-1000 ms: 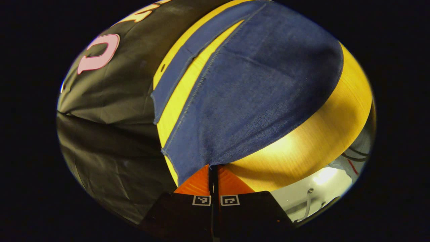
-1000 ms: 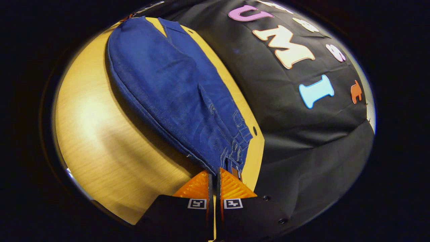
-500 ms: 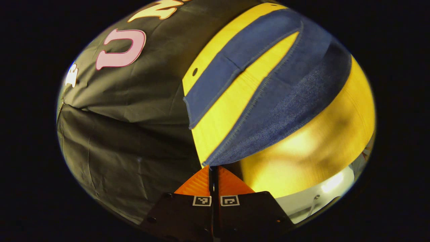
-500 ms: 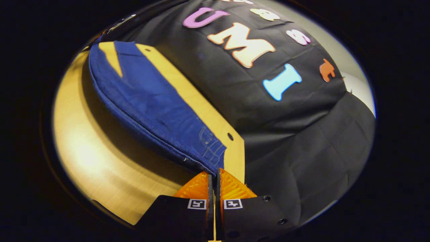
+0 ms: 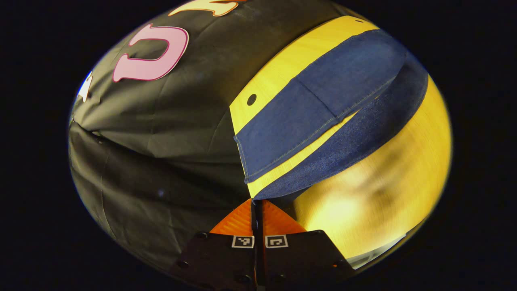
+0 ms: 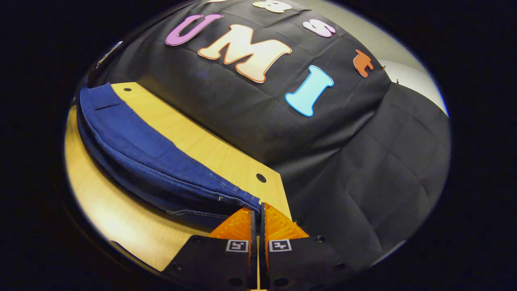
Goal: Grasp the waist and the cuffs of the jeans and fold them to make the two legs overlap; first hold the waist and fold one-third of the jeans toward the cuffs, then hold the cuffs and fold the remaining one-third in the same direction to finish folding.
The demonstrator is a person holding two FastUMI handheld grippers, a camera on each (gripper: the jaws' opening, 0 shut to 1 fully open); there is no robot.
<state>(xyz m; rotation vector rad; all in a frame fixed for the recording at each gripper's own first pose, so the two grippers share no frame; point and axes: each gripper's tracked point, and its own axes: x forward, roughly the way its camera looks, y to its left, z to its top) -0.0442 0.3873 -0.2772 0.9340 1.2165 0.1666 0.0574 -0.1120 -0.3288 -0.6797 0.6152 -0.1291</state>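
Dark blue jeans (image 5: pixel 323 121) lie on a pale wooden table (image 5: pixel 387 194). In the left gripper view one leg rests flat near the table's far edge, and the other leg arches over it from my left gripper (image 5: pixel 257 202), which is shut on a cuff corner. In the right gripper view the jeans (image 6: pixel 133 149) stretch away to the left as a low fold. My right gripper (image 6: pixel 257 207) is shut on the waist end, where stitching shows, just above the table (image 6: pixel 202 149).
The table's far edge carries small round holes (image 6: pixel 261 178) near its corners (image 5: pixel 251 99). Black cloth (image 6: pixel 343 161) hangs close behind the table and round its ends. A pale wall (image 6: pixel 408 72) shows at the upper right of the right gripper view.
Both grippers have carried the lifted leg toward the far edge and lowered it. The raised denim has flattened into a low fold over the other leg, and the gap between the legs has narrowed.
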